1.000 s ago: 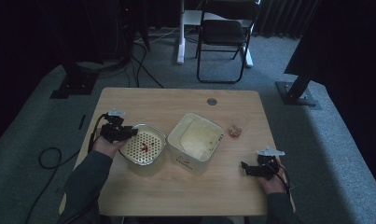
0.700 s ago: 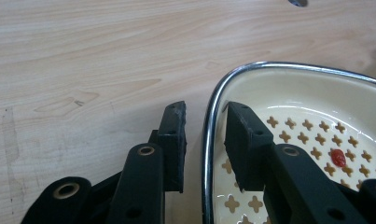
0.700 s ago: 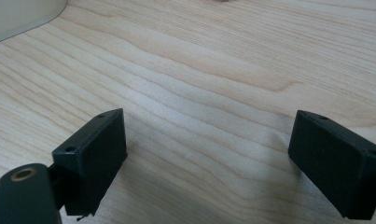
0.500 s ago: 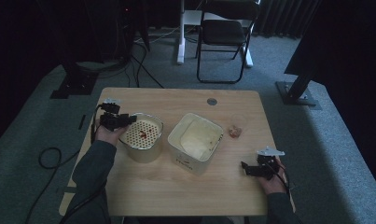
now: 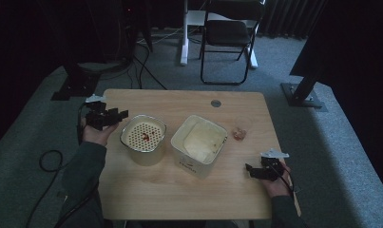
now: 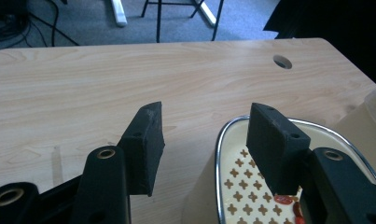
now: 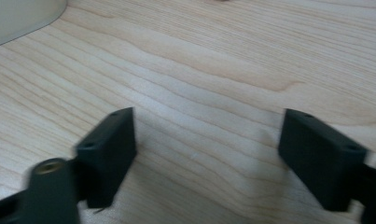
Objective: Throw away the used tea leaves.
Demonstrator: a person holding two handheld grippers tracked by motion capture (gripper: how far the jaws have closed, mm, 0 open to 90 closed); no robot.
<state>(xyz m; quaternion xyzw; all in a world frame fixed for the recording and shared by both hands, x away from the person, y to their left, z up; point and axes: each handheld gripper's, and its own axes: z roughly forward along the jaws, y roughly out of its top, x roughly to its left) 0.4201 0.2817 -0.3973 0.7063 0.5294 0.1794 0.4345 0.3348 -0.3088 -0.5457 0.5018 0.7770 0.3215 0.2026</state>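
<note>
1. The table (image 5: 146, 190) is a light wood top with a round hole (image 5: 216, 103) near its far edge; that hole is also showing in the left gripper view (image 6: 282, 61).
2. The left gripper (image 5: 117, 114) is sitting at the table's left side, just left of the strainer (image 5: 143, 136). Its jaws are standing apart with nothing between them; in the left gripper view (image 6: 204, 135) the right jaw is hanging over the strainer's steel rim and the left jaw over bare wood.
3. The strainer is a cream insert with a metal rim and cross-shaped holes (image 6: 251, 186). Small red bits (image 6: 288, 203) are lying on its perforated floor.
4. A square cream tin (image 5: 198, 145) is standing just right of the strainer, near the table's middle. A dark mark is showing on its near wall; it is too small to read.
5. A small reddish object (image 5: 239, 133) is lying right of the tin, apart from it; what it is cannot be told.
6. The right gripper (image 5: 250, 170) is resting at the near right of the table, well apart from the tin. Its jaws are spread wide over bare wood in the right gripper view (image 7: 206, 158), holding nothing.
7. A folding chair (image 5: 227, 38) is standing on the grey carpet beyond the table.
8. No readable writing or brand is showing.
</note>
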